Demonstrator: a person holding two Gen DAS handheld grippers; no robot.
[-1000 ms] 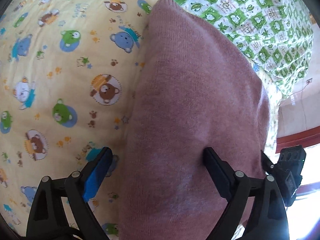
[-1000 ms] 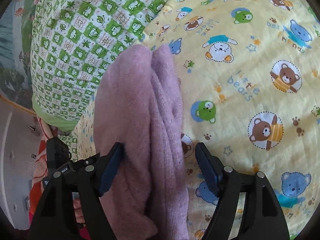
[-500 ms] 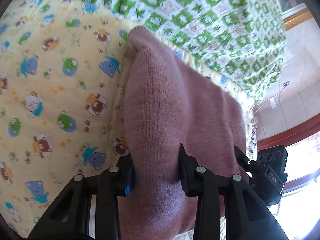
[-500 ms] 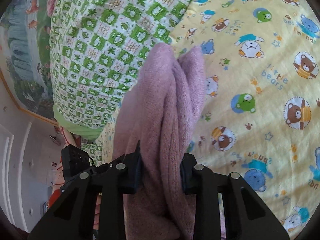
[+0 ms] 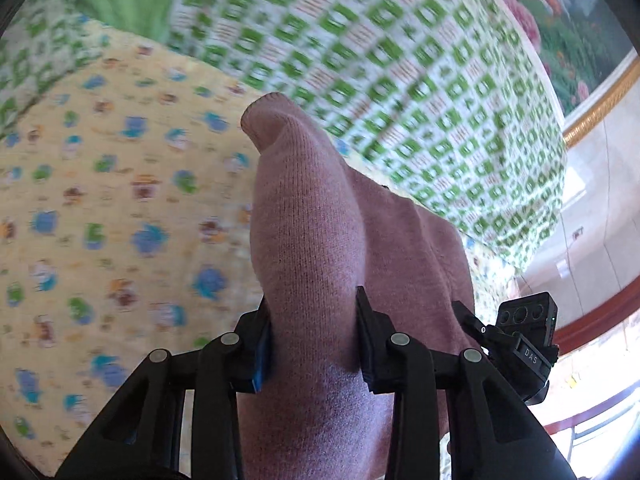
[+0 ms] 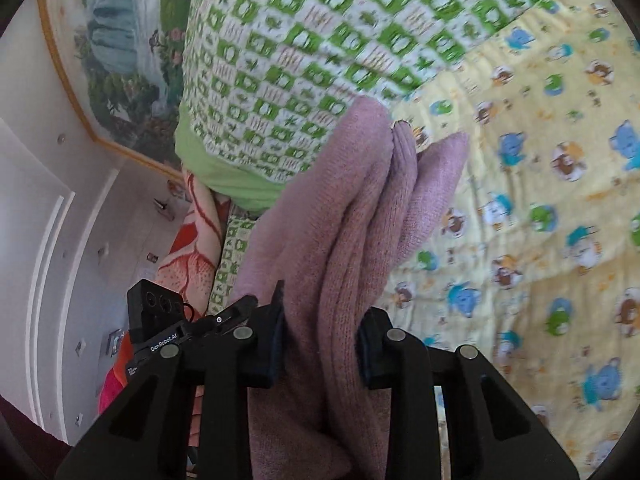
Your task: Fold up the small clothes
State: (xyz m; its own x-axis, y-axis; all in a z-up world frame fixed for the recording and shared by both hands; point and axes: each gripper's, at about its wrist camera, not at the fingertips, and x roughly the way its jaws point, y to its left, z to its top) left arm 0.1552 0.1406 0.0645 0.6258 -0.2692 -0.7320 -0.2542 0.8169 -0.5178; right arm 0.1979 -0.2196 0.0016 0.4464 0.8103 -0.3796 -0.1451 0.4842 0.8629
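Observation:
A pink knit garment [image 5: 312, 216] hangs lifted above the yellow bear-print sheet [image 5: 100, 208]. My left gripper [image 5: 314, 320] is shut on one bunched end of it. My right gripper [image 6: 322, 324] is shut on the other end, where the pink knit garment [image 6: 360, 208] shows several folded layers and a loose flap pointing away. The other gripper's black body [image 5: 524, 344] shows at the right of the left wrist view and at the left of the right wrist view [image 6: 156, 316]. The garment's lower part is hidden behind the fingers.
A green-and-white checked quilt [image 5: 400, 64] is heaped along the far side of the bed, also in the right wrist view [image 6: 304, 40]. Beyond it are a landscape painting in a gold frame [image 6: 100, 40], white wall panels and an orange floral cloth [image 6: 188, 248].
Both grippers closed from open onto the garment's ends, then lifted it off the sheet. The views have tilted up toward the quilt and wall.

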